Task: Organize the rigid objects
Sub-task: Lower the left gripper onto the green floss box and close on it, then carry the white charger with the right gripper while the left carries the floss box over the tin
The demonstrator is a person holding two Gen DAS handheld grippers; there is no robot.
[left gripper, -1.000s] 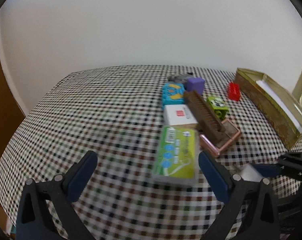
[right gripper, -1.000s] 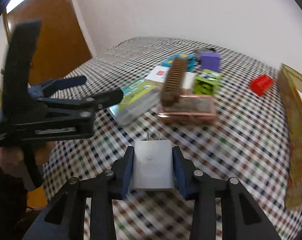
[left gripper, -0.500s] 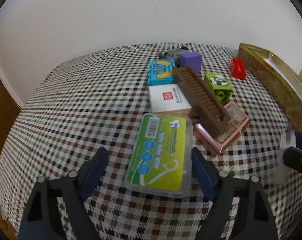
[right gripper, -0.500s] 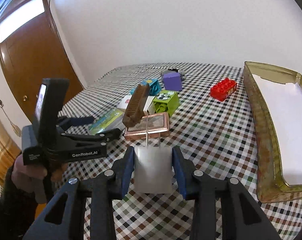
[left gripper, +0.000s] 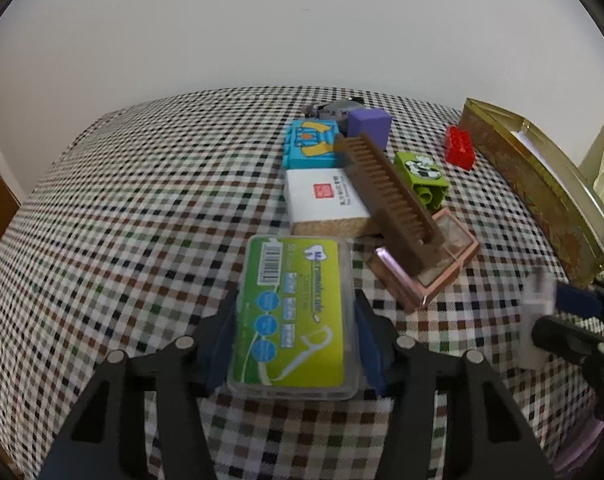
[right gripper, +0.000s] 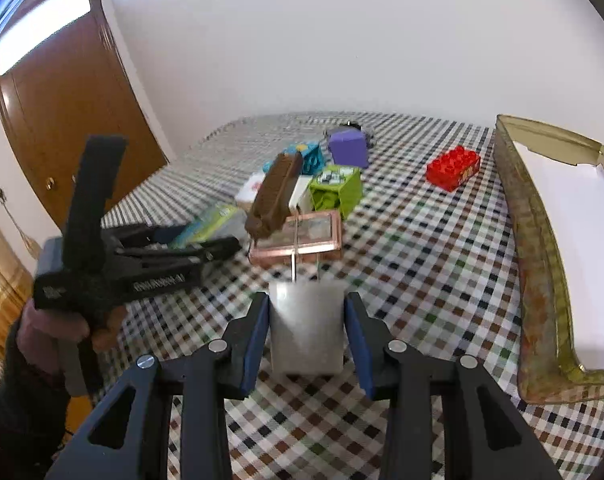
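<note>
Your left gripper (left gripper: 292, 336) has just been closing around the green floss-pick case (left gripper: 292, 312); its blue pads sit against both long sides, and the case lies flat on the checked surface (left gripper: 142, 208). Your right gripper (right gripper: 307, 332) is clamped on the white plug adapter (right gripper: 305, 326), prongs pointing forward, held clear of the surface.

Risks, near to far:
- The case is slick clear plastic and you grip it at its near end only. It may pivot or slip out when lifted.
- The far end of the case sits just beside the white box (left gripper: 324, 200) and near the pink-framed case (left gripper: 426, 264). Drag it forward and you'll shove both.
- The brown comb (left gripper: 386, 196) lies propped across the pink-framed case and the white box. Any nudge could tip it off.
- The adapter prongs aim at that same pile, so swinging right-hand cargo low could snag it.

Views:
- The left wrist view shows pad contact on the case and the label, while the right gripper is a blurred edge there.
- The right wrist view shows the gold tin (right gripper: 542, 264) with its white inside, apparently empty, which I take as the drop spot, plus the red brick (right gripper: 454, 168) lying well clear of the pile.
</note>
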